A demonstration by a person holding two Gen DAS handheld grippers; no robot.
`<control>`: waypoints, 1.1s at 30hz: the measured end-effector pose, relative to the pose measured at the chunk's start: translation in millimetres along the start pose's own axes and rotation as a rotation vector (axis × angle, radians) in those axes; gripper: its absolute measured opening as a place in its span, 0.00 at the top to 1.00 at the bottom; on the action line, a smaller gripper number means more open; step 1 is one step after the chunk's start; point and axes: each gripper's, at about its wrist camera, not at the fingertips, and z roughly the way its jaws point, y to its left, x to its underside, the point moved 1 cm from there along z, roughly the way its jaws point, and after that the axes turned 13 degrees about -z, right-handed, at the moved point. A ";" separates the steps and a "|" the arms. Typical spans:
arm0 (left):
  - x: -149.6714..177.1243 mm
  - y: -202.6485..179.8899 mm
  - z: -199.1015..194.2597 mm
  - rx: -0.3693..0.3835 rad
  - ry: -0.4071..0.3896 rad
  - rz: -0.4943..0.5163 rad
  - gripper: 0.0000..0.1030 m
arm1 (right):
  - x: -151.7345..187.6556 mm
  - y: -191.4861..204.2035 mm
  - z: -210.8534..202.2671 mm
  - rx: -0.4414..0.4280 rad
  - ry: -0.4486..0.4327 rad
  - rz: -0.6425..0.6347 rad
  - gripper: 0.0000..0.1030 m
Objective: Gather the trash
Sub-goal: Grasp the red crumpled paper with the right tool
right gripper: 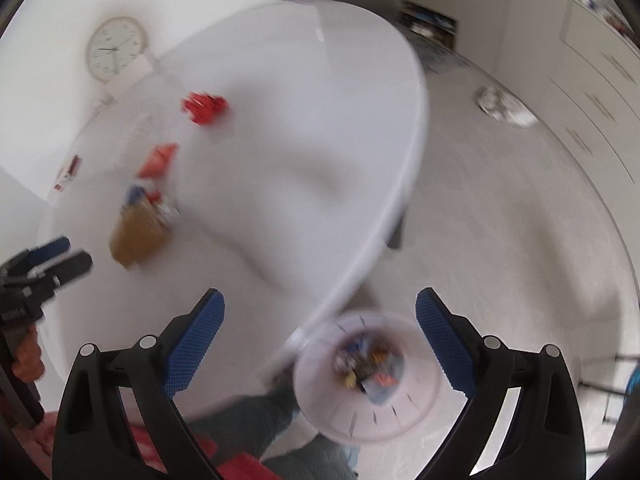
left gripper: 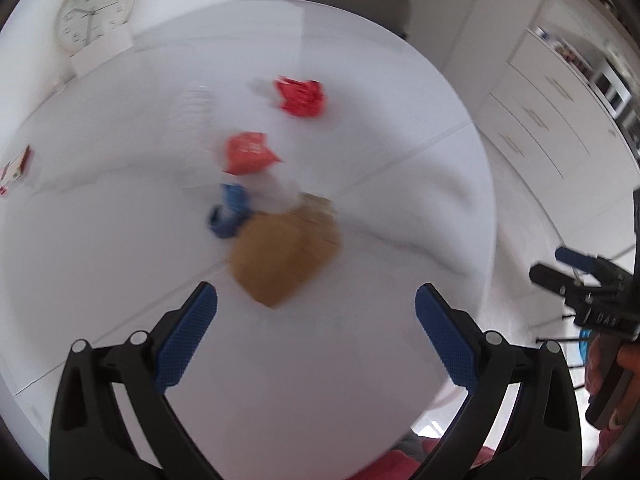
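While both views are blurring with motion, the left gripper [left gripper: 316,332] is hovering over the round white table [left gripper: 420,216] with its blue-padded jaws spread wide and nothing between them. Just beyond its tips, toward 12 o'clock, a brown paper bag [left gripper: 284,256] is lying on the tabletop, with a blue scrap [left gripper: 230,210] touching it at 11 o'clock. Farther on, an orange wrapper [left gripper: 248,152] and then a red wrapper [left gripper: 300,96] are lying apart from each other. At 10 o'clock on the far wall, a clock [left gripper: 94,10] is hanging.

The right gripper [right gripper: 320,336] is likewise gaping wide and holding nothing, sitting above the table's edge. Between its fingers, slightly toward 1 o'clock, a white waste bin [right gripper: 340,408] is standing on the floor, holding mixed litter. The left tool is showing at 9 o'clock.
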 end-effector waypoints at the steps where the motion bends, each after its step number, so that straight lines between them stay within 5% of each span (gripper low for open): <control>1: -5.1 6.6 0.4 -0.006 -0.002 -0.010 0.08 | -18.1 7.9 6.0 -0.015 -0.013 -0.027 0.07; 14: -67.3 50.6 23.2 -0.007 -0.006 -0.034 0.08 | -191.5 92.4 120.0 -0.087 -0.070 -0.407 0.07; 16: -73.5 53.1 28.8 -0.011 -0.007 -0.033 0.08 | -208.4 100.3 139.0 -0.091 -0.061 -0.461 0.14; 21: -94.2 69.4 47.6 -0.033 0.009 -0.112 0.08 | -228.5 110.3 172.6 -0.101 0.001 -0.534 0.31; 23: -101.8 77.0 52.7 -0.043 0.012 -0.149 0.08 | -231.7 111.1 179.4 -0.120 0.026 -0.545 0.50; 26: -112.3 85.0 58.2 -0.063 0.010 -0.184 0.08 | -236.0 108.5 180.0 -0.129 0.031 -0.539 0.64; 33: -140.8 88.2 82.8 -0.086 0.029 -0.221 0.08 | -235.2 80.0 157.5 -0.188 -0.001 -0.404 0.68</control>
